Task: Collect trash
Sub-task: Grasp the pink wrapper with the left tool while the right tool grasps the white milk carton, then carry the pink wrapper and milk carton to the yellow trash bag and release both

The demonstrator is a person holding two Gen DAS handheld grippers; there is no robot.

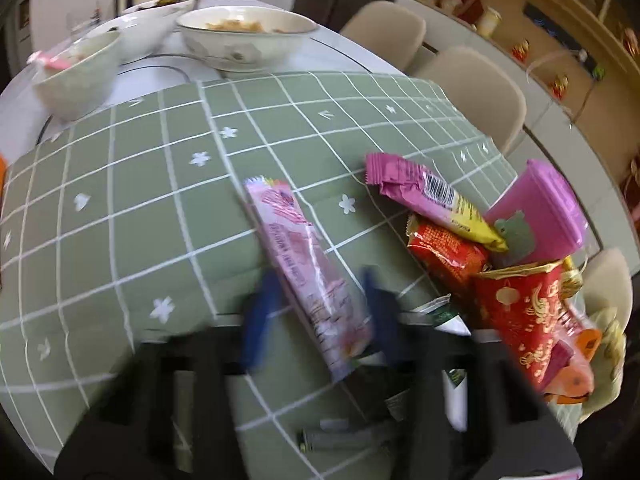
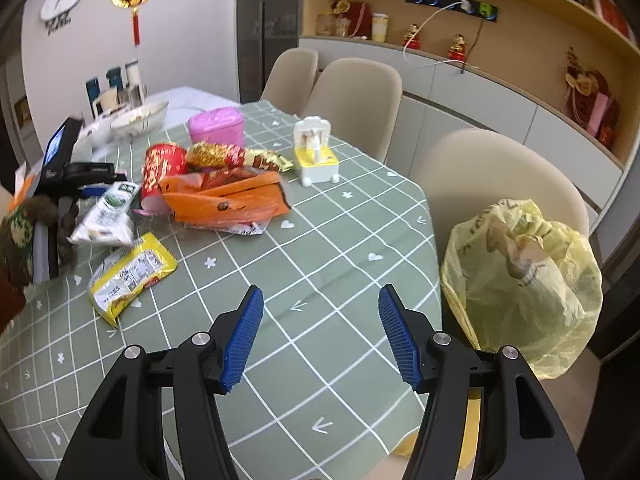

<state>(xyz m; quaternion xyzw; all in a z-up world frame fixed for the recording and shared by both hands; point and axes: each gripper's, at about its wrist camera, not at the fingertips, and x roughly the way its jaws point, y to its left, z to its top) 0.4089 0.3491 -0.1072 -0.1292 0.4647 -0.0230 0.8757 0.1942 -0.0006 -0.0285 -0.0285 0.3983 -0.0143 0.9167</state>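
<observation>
Dining table point(image 2: 352, 240) under a green grid-patterned tablecloth point(image 1: 140, 184), with beige chairs point(image 2: 360, 96) along its far edge and a shelved sideboard point(image 2: 500, 60) behind. Left wrist view, left to right: white bowls point(image 1: 240, 40) stand on the bare far part of the table; a long pale pink snack wrapper point(image 1: 308, 268) lies lengthwise between the blurred blue fingers point(image 1: 260, 312) of the left gripper point(image 1: 320, 312). Blur hides whether the pads press on it, so this gripper's state cannot be told from the view. Toward the right edge of the cloth lies a heap of trash: a pink-and-yellow wrapper point(image 1: 432, 196) on a red packet point(image 1: 448, 256), a pink lidded box point(image 1: 540, 208) behind, and a red-and-gold packet point(image 1: 524, 320) nearest.

Right wrist view, left to right: a yellow packet point(image 2: 132, 272) and a white-green sachet point(image 2: 108, 216) near the left edge, an orange bag point(image 2: 228, 200) mid-cloth, and a small white-and-yellow dispenser point(image 2: 316, 152) beyond it. The right gripper point(image 2: 320, 332) hovers over bare cloth with its jaws spread and empty. A yellow plastic trash bag point(image 2: 524, 284) hangs just off the table's right edge.
</observation>
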